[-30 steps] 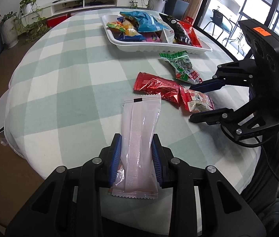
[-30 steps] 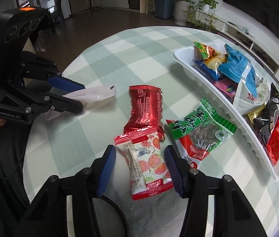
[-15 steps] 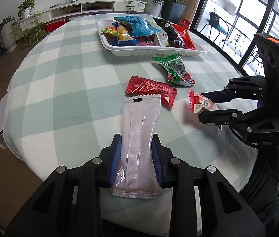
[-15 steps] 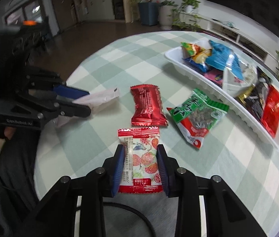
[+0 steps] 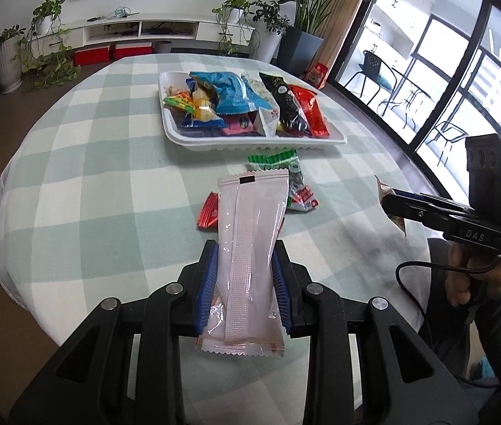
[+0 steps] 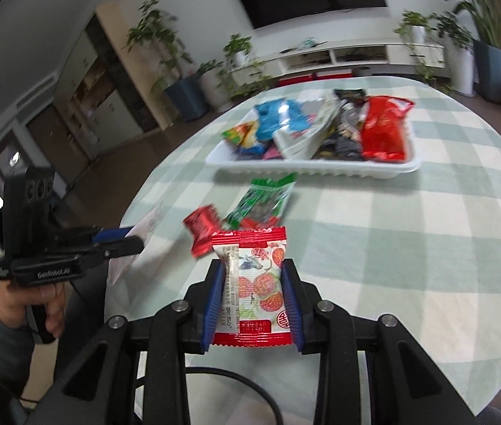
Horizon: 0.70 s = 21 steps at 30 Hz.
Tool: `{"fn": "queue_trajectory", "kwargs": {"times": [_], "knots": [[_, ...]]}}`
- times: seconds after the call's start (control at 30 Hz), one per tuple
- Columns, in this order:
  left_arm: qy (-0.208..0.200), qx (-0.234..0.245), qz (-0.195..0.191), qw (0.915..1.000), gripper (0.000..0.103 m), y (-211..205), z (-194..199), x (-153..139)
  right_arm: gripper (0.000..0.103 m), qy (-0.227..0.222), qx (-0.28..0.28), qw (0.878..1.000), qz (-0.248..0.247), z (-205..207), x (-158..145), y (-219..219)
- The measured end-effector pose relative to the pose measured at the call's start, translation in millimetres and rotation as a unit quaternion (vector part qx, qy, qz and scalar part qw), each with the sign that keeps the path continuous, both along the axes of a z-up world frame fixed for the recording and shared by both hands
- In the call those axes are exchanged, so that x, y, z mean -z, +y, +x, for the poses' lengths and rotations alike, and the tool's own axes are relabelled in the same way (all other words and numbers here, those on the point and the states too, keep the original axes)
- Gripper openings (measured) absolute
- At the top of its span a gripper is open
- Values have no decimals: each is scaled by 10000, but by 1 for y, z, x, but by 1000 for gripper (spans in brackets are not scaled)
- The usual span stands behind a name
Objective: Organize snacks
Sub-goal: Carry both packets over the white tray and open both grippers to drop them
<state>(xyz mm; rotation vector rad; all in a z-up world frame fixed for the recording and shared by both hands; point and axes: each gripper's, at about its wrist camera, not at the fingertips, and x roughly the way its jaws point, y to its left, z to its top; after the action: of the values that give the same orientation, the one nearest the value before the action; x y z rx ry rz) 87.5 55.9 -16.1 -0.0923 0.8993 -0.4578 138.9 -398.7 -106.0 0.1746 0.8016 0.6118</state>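
My left gripper (image 5: 244, 276) is shut on a long pale pink packet (image 5: 250, 248) and holds it above the near table edge. My right gripper (image 6: 252, 295) is shut on a red-and-white lychee snack packet (image 6: 254, 283), lifted off the cloth; it also shows at the right of the left wrist view (image 5: 390, 200). A white tray (image 5: 250, 140) full of snack packets sits at the far middle of the table. A green packet (image 6: 264, 200) and a red packet (image 6: 202, 226) lie on the cloth in front of the tray.
The round table has a green-and-white checked cloth (image 5: 108, 184). Potted plants (image 5: 48, 35) and a low white TV cabinet (image 5: 165, 30) stand beyond it. Large windows (image 5: 463, 81) are on the right. The person's hand (image 6: 27, 301) holds the left gripper.
My right gripper closed on the lychee packet and lifted it off the table. Both grippers rose and swung toward the tray. The pink packet stayed in my left gripper.
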Motion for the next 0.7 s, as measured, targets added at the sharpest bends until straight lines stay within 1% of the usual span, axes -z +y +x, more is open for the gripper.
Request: {"fn": "queue_trajectory", "kwargs": {"times": [0.1, 0.2, 0.33, 0.43, 0.53, 0.63, 0.7], "knots": [[-147, -44, -35, 9999, 28, 0, 15, -15, 35, -106, 286, 9995, 44, 11, -14, -15], [-288, -86, -98, 9995, 28, -1, 38, -33, 35, -184, 566, 9982, 70, 26, -29, -26], [-526, -102, -61, 9985, 28, -7, 74, -57, 35, -345, 729, 9967, 87, 47, -51, -32], [-595, -246, -112, 9979, 28, -6, 107, -68, 35, -564, 699, 9960, 4, 65, -69, -24], [-663, -388, -74, 9970, 28, -6, 135, -75, 35, -719, 648, 9952, -122, 87, -80, -12], [-682, -363, 2, 9970, 28, -13, 160, -78, 35, -684, 664, 9953, -183, 115, -84, -2], [-671, -350, 95, 9971, 28, -19, 174, -75, 35, -590, 666, 9958, -197, 134, -81, 4]]}}
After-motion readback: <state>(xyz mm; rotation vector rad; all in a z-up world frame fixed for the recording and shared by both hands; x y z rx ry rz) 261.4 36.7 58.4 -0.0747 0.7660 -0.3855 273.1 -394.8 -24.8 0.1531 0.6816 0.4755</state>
